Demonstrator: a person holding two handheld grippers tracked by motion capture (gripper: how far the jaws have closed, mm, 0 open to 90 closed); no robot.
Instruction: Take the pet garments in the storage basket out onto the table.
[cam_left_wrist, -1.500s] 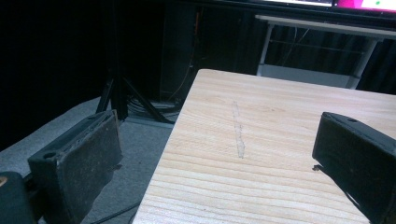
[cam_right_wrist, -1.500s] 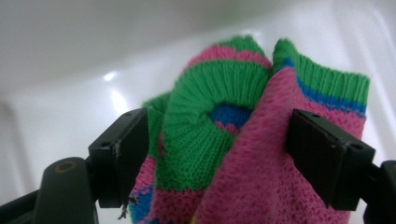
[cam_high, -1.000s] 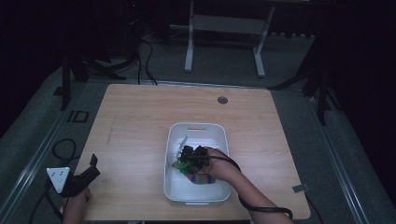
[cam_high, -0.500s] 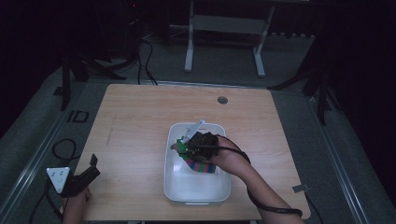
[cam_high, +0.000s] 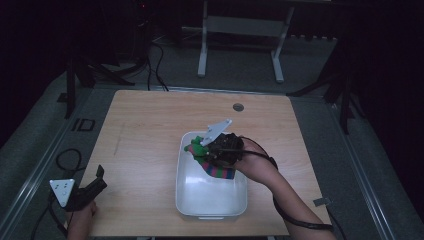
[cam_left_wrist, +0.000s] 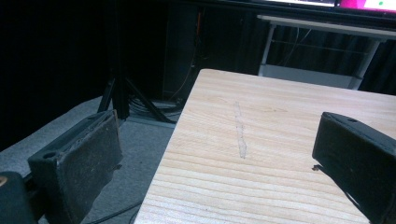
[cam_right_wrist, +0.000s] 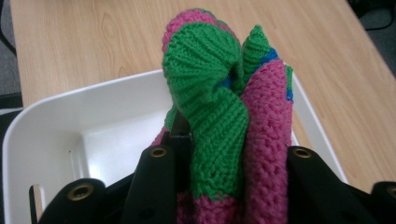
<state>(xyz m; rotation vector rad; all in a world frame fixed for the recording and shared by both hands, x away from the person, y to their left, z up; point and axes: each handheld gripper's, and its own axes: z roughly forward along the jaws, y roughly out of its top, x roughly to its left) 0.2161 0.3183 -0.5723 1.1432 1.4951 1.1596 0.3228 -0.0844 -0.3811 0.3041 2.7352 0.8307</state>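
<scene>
Knit cloth (cam_right_wrist: 224, 116), green/pink, pinched in R gripper (cam_high: 226, 150) jaws, held above white bin (cam_high: 210, 200). L gripper (cam_left_wrist: 224, 158) agape, idle at table (cam_high: 145, 145) edge. Step: likely lift-out; next needs clearing bin rim w/o snagging.

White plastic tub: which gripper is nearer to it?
Right. The right gripper is over the white plastic tub, shut on a pink-and-green knitted cloth; the left gripper sits off the table's near-left edge.

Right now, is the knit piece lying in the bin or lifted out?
Lifted. The right hand-held gripper is shut on the knit piece, holding it bunched above the white bin; its lower end still hangs over the bin.
</scene>
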